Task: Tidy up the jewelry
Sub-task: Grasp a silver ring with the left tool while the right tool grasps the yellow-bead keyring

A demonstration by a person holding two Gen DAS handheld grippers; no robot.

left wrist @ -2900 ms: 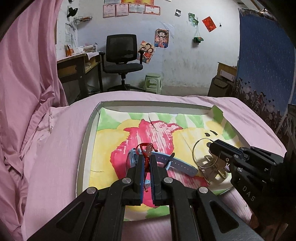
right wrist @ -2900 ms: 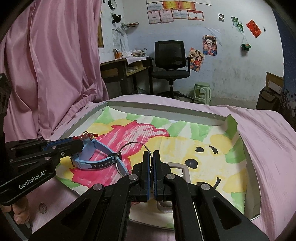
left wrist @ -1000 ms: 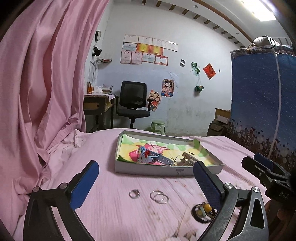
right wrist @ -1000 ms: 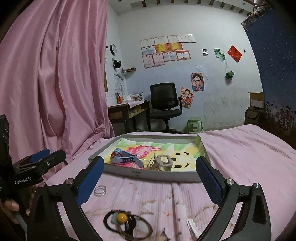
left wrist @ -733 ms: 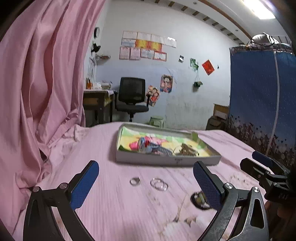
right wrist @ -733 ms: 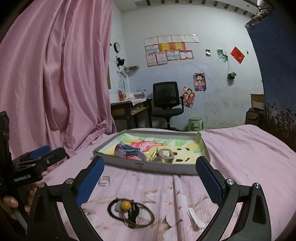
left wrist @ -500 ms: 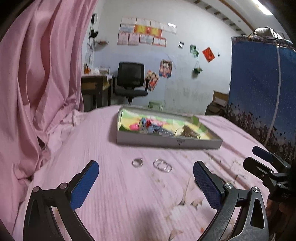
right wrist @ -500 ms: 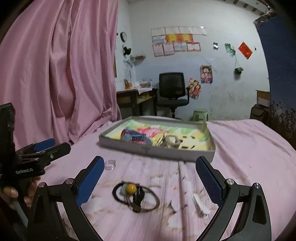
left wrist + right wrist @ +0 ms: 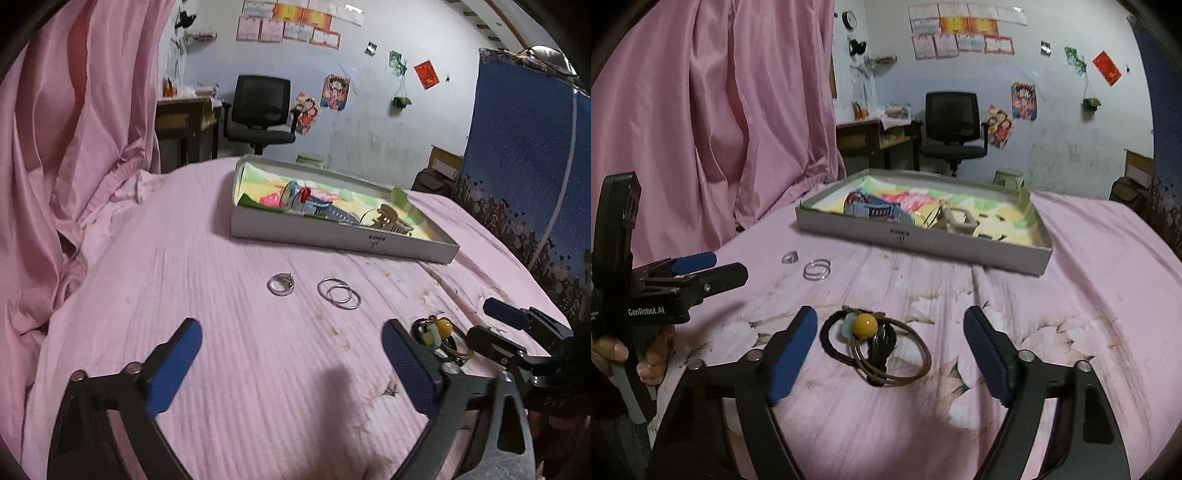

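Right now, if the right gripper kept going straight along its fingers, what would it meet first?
Probably the hair ties with the yellow bead, lying on the pink bedspread between the closing jaws of the right gripper; depth is uncertain.

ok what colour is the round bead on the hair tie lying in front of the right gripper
Mustard yellow bead, beside a pale green piece; clearest in the right wrist view.

Both views are dimly, evenly lit from above. Heavy fisheye bending and black corners are seen. The box (image 9: 343,236) is smeared by motion blur; shadows are soft.
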